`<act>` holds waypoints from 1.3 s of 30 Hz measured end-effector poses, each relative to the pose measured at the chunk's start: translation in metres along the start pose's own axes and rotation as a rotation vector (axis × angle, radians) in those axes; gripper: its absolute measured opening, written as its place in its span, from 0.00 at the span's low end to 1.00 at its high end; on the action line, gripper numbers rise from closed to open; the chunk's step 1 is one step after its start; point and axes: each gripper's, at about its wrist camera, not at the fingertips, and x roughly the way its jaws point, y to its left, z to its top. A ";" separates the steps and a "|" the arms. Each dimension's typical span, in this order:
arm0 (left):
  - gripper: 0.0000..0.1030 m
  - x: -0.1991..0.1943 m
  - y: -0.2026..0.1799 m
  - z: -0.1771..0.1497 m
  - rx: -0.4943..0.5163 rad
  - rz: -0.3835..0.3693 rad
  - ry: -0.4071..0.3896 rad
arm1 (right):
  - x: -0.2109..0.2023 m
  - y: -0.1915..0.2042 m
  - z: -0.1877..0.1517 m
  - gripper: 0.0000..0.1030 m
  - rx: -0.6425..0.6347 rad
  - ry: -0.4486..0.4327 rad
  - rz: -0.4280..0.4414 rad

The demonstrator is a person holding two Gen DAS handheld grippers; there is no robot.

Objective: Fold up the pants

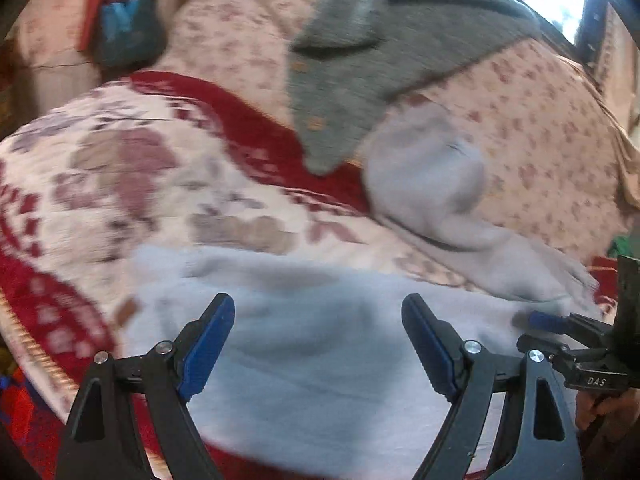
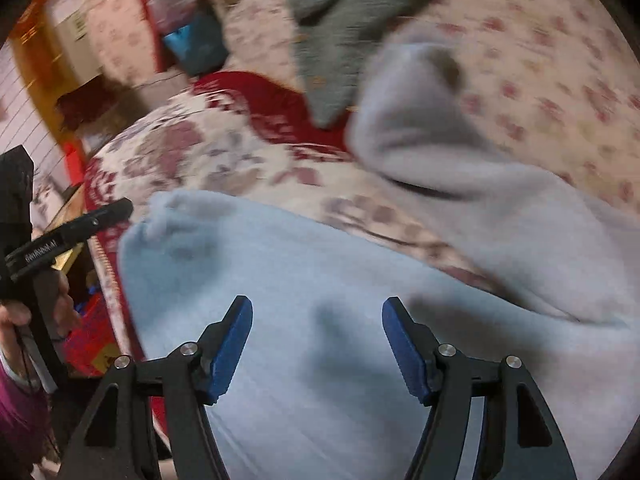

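Blur softens both wrist views, so the weave and seams of the pale blue pants (image 1: pixel 320 360) are hard to make out, and their near edge is cut off below each frame. They lie spread on a floral red-and-cream blanket (image 1: pixel 120 184), one leg (image 2: pixel 460 168) running off toward two o'clock, where its end is bunched and lifted. A grey-green knit garment (image 1: pixel 360 60) lies at twelve o'clock, its far side lost at the rim. The left gripper (image 1: pixel 318 316) hangs over the pants with its blue-padded jaws spread wide, fabric showing between them. The right gripper (image 2: pixel 316 320) hangs likewise agape, gripping nothing; from the left view its tip shows at three o'clock, at the fabric's edge, contact unclear.
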 end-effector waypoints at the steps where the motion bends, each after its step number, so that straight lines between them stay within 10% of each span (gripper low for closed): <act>1: 0.82 0.005 -0.009 0.002 0.005 -0.020 0.009 | -0.008 -0.012 -0.002 0.72 0.012 -0.005 -0.018; 12: 0.83 0.062 -0.088 0.060 0.014 -0.153 0.066 | -0.073 -0.114 0.001 0.77 0.050 -0.082 -0.143; 26: 0.83 0.132 -0.182 0.134 0.229 -0.034 0.069 | -0.073 -0.257 0.049 0.77 0.101 -0.020 -0.305; 39: 0.83 0.203 -0.213 0.151 0.382 0.170 0.124 | -0.028 -0.263 0.073 0.78 -0.155 0.097 -0.292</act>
